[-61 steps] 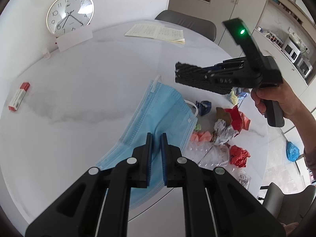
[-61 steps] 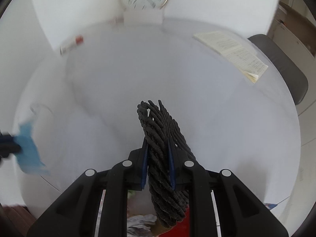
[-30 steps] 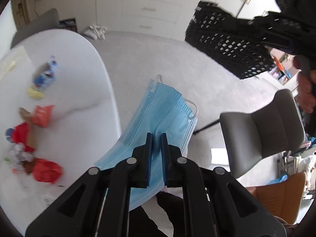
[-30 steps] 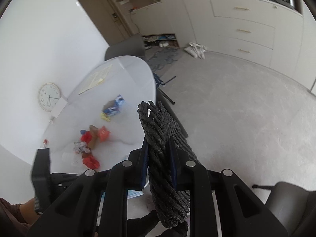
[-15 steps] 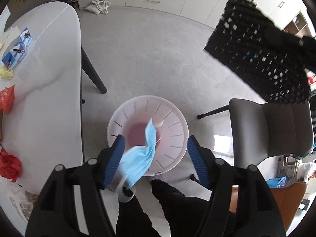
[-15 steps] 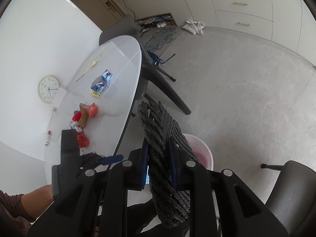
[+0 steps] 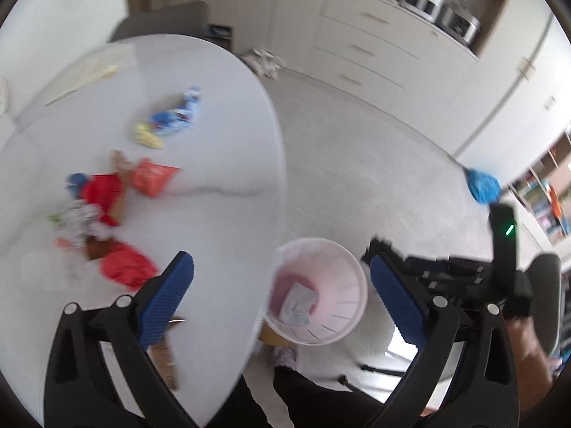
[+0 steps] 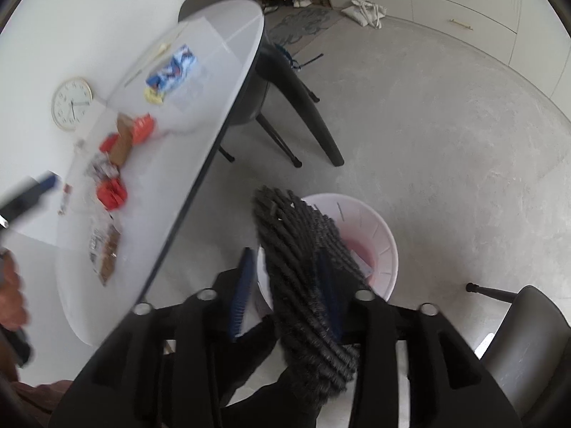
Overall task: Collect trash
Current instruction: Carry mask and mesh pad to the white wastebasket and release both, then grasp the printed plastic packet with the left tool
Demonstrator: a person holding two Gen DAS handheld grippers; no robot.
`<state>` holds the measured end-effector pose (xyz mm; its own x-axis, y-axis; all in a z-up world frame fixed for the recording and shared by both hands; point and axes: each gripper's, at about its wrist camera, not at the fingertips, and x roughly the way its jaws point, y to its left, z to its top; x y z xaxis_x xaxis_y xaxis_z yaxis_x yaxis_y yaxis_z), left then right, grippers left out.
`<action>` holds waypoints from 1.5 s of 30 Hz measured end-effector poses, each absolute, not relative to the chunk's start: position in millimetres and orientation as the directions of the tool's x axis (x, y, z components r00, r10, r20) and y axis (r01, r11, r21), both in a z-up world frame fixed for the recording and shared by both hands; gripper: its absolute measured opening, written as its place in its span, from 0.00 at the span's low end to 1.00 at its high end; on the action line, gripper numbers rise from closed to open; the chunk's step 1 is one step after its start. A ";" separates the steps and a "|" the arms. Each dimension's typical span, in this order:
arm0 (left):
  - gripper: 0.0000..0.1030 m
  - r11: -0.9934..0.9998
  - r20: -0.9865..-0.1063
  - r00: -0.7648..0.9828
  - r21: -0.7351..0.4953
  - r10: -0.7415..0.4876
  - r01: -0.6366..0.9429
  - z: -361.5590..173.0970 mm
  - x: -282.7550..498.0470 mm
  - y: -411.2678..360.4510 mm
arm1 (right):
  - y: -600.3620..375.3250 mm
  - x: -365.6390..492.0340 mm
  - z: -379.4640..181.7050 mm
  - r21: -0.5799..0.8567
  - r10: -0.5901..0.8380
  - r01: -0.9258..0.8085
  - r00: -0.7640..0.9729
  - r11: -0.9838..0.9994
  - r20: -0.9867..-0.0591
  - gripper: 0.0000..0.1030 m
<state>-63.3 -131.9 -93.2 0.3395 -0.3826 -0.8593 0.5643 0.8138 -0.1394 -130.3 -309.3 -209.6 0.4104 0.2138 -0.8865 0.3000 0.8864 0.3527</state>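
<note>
My left gripper (image 7: pixel 282 285) hangs over the table's edge beside the pink bin (image 7: pixel 348 315), its jaws opening wide with nothing between them. The blue face mask (image 7: pixel 298 303) lies inside the bin. My right gripper (image 8: pixel 285 292) is just above the bin (image 8: pixel 387 246); its jaws are opening and the black woven mesh (image 8: pixel 299 249) stands loose between them, clear of the left pad (image 8: pixel 242 296). Red wrappers (image 7: pixel 128 271), an orange packet (image 7: pixel 153 176) and a blue wrapper (image 7: pixel 175 114) lie on the white table (image 7: pixel 221 235).
A dark chair (image 8: pixel 285 82) is tucked under the table and a grey chair (image 8: pixel 524 339) stands right of the bin. The person's dark trouser legs (image 7: pixel 314 392) are below the bin. A clock (image 8: pixel 71 103) leans at the wall. A blue bag (image 7: pixel 483 183) lies on the floor.
My left gripper opened and let the mask fall into the bin, then swung back toward the table. My right gripper sank over the bin and its jaws parted from the black mesh.
</note>
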 end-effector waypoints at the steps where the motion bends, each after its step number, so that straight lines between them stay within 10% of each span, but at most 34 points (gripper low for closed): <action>1: 0.92 0.829 -0.856 0.359 -0.131 -0.371 0.544 -91.2 -59.9 -122.6 | -304.0 -127.5 -217.2 0.336 0.203 0.297 0.400 0.894 -0.894 0.70; 4: 0.93 0.882 -0.849 0.419 -0.108 -0.321 0.458 -82.1 -55.0 -84.1 | -288.5 -117.0 -243.8 0.276 0.167 0.288 0.351 0.917 -0.921 0.88; 17: 0.92 0.969 -0.881 0.434 -0.098 -0.190 0.225 -93.2 -59.2 25.4 | -271.5 -82.8 -180.3 0.301 0.184 0.228 0.424 0.926 -0.887 0.95; 45: 0.83 0.843 -0.956 0.212 -0.059 -0.202 0.535 -212.0 -33.1 -11.2 | -185.3 -25.2 -117.3 0.283 0.211 0.094 0.457 0.955 -0.864 0.97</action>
